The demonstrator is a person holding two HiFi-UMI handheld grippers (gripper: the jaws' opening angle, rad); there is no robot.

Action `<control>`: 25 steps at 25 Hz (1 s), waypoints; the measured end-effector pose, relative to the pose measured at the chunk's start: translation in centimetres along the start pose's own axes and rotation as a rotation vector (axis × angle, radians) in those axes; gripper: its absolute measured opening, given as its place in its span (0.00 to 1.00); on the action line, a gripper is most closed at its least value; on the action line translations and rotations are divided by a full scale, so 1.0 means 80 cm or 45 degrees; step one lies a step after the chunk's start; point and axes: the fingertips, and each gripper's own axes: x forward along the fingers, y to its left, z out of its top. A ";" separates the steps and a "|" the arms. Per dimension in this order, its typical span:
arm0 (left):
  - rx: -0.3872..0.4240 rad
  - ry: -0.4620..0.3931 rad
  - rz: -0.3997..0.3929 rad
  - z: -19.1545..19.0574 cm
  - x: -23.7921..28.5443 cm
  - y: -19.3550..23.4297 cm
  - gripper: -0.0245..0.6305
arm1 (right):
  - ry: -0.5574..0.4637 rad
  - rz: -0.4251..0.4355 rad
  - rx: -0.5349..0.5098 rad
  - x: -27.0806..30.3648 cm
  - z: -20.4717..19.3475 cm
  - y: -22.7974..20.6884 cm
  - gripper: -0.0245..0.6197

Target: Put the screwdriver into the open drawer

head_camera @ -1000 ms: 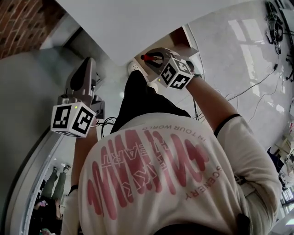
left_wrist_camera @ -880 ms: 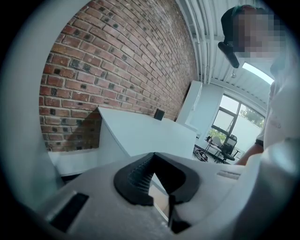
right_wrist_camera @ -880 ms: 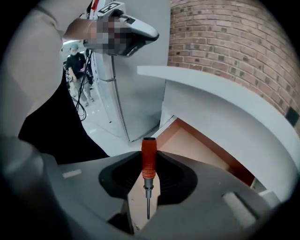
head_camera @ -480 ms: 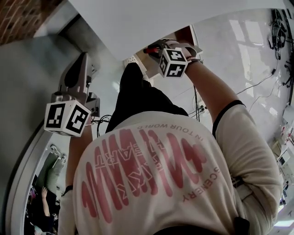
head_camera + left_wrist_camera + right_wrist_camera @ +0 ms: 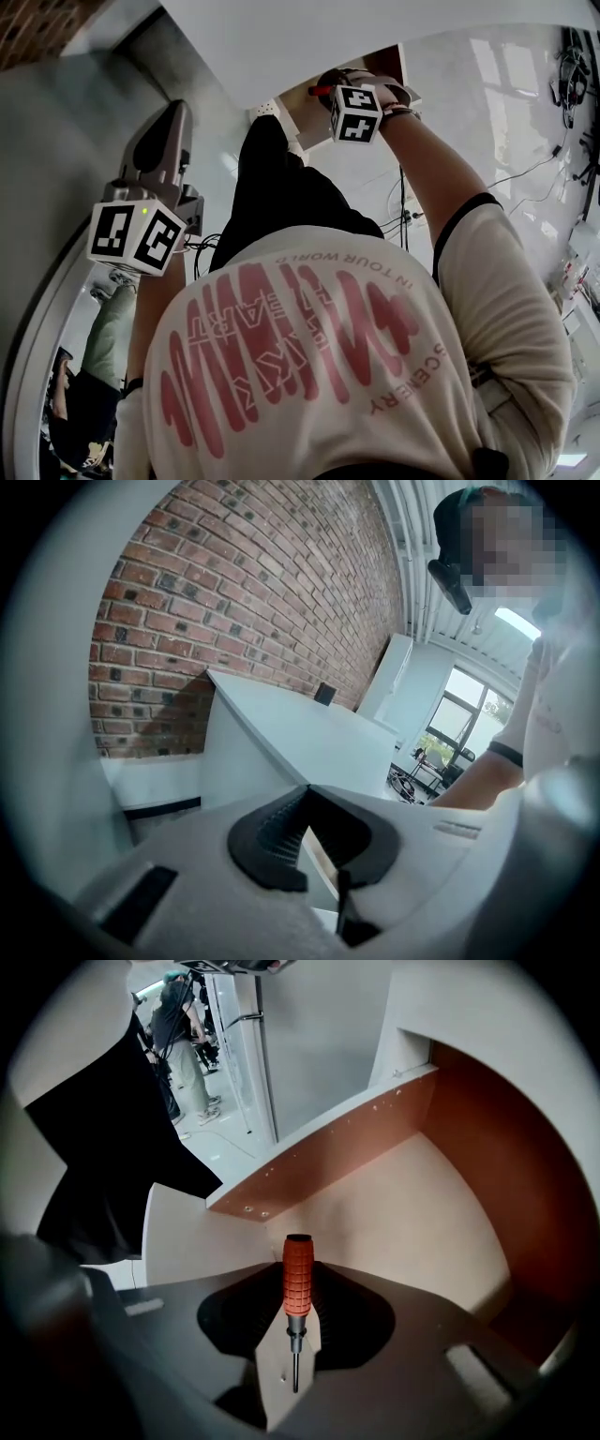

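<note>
The screwdriver (image 5: 298,1283) is clamped in the right gripper (image 5: 299,1264). Its ribbed orange handle is pinched between the two dark jaws and its thin metal shaft runs back toward the camera. The handle's black end points down into the open drawer (image 5: 375,1152), which has reddish-brown side walls and a pale bottom. It seems to hang just above that bottom, though the right gripper view doesn't show whether it touches. In the head view the same red handle (image 5: 321,91) shows at the drawer's mouth, just under the edge of the white tabletop (image 5: 281,37), with the right gripper's marker cube (image 5: 355,113) right behind it. The left gripper (image 5: 307,787) is well apart from the drawer, off to the person's left. Its ridged jaws meet at the tips with nothing between them, and it faces the white desk and a brick wall (image 5: 234,583). The person's white shirt (image 5: 309,356) with red print fills the lower head view.
</note>
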 end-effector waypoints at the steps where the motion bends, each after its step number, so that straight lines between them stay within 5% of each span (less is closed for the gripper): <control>1: 0.004 0.006 -0.003 -0.004 0.000 0.001 0.04 | 0.015 -0.001 0.005 0.002 -0.003 0.000 0.20; 15: 0.160 0.284 -0.080 -0.144 0.063 -0.030 0.04 | 0.060 -0.015 0.048 0.029 -0.024 -0.006 0.21; 25: 0.204 0.363 -0.173 -0.190 0.103 -0.061 0.04 | 0.089 -0.011 0.079 0.048 -0.042 -0.013 0.21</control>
